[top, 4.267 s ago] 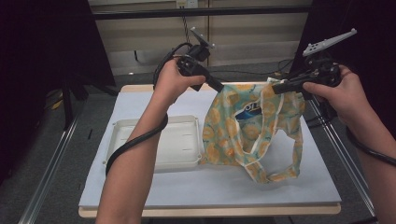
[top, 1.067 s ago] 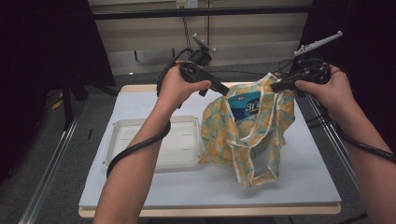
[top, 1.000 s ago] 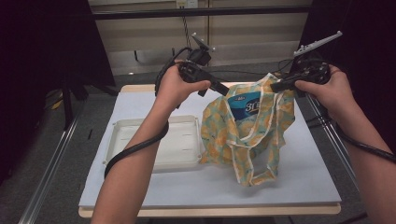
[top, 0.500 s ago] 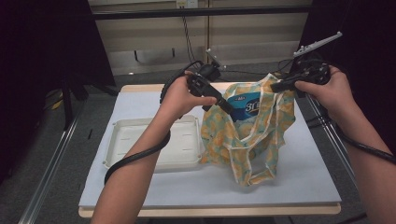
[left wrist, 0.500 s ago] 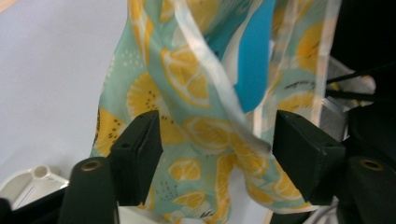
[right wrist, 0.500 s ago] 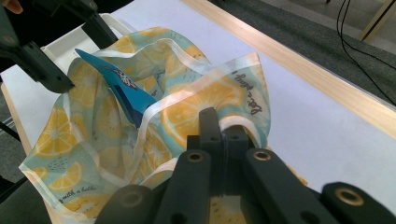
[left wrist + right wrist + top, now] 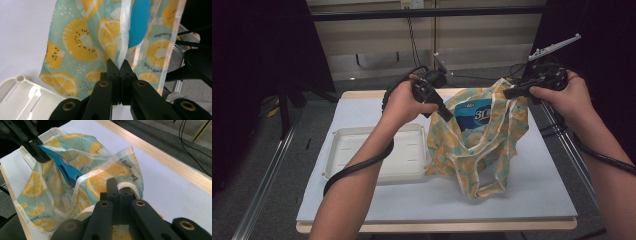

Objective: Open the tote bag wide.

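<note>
One fruit-print bag (image 7: 484,145), one blue package (image 7: 472,114) inside it, one white tray (image 7: 377,156), one table (image 7: 537,200).

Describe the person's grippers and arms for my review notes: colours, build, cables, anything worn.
Both grippers are black. The left gripper trails a thick black cable looping under the bare forearm; the right gripper carries a pale grey plate on top, and its black cable runs along the arm. Up close, each has two black jaws on linkage arms with brass-coloured pivot rivets. No sleeves are visible on either forearm.
</note>
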